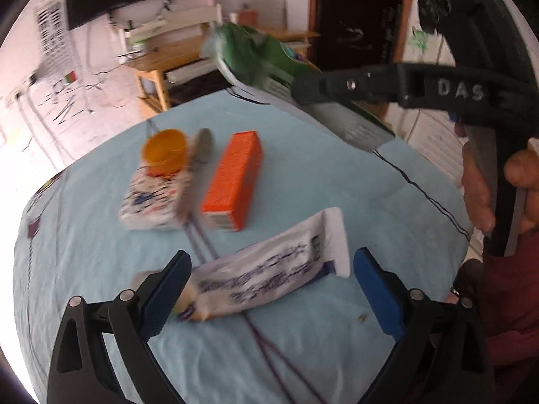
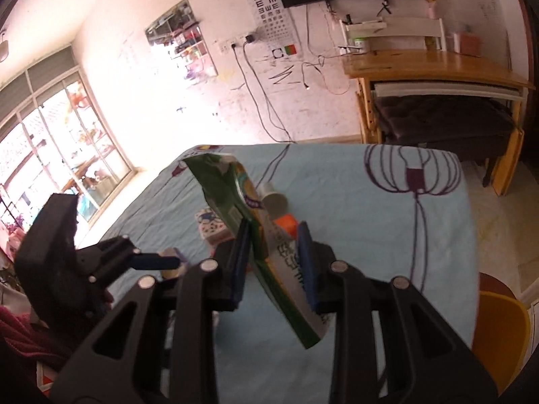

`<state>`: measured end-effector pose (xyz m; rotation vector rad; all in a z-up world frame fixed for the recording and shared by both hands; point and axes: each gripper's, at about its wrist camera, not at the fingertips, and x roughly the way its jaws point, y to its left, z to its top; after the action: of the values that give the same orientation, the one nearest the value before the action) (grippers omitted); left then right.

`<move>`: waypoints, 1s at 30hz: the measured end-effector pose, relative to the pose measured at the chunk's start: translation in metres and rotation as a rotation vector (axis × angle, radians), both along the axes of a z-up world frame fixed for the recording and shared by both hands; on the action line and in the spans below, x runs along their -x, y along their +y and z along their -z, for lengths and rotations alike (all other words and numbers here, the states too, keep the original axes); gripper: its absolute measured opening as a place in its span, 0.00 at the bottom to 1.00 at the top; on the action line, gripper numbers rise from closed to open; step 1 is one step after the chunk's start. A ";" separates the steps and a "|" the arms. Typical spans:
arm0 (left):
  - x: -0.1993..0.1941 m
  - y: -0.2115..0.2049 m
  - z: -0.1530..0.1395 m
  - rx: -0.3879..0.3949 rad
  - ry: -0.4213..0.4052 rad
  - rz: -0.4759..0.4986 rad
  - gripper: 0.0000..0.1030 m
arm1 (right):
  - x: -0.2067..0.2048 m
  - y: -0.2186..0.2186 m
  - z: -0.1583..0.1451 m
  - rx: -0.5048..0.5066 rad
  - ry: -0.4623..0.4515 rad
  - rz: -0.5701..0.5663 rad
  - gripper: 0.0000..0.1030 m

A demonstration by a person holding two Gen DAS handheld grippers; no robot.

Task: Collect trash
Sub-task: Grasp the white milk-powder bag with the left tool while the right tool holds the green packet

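White and flattened, the printed plastic tube (image 1: 273, 269) lies on the light-blue sheet (image 1: 337, 181) between the wide-open pads of the left gripper (image 1: 269, 289), its long axis running across the gap, nearly from pad to pad. The right gripper (image 2: 274, 262) holds a green flattened carton (image 2: 249, 235) in the air. The orange box (image 1: 234, 181) lies near, beyond the tube.

A scribbled white wall (image 2: 188, 107) faced me, a bright window (image 2: 60, 141) at its left, a wooden desk (image 2: 434, 64) at its right.
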<state>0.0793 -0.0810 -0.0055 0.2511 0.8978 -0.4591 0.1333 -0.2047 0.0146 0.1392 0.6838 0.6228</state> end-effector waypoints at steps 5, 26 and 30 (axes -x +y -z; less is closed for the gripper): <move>-0.016 -0.014 0.014 -0.035 0.045 0.018 0.89 | -0.001 -0.012 0.005 -0.023 0.002 0.012 0.26; -0.032 0.063 -0.008 0.189 -0.004 -0.222 0.15 | -0.003 -0.035 0.016 -0.071 0.022 0.065 0.26; -0.034 0.068 -0.019 0.192 -0.019 -0.209 0.15 | -0.002 -0.036 0.015 -0.073 0.019 0.070 0.26</move>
<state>0.1135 -0.0126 0.0137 -0.0140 0.8453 -0.3449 0.1349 -0.2409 -0.0002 0.2362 0.6725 0.5802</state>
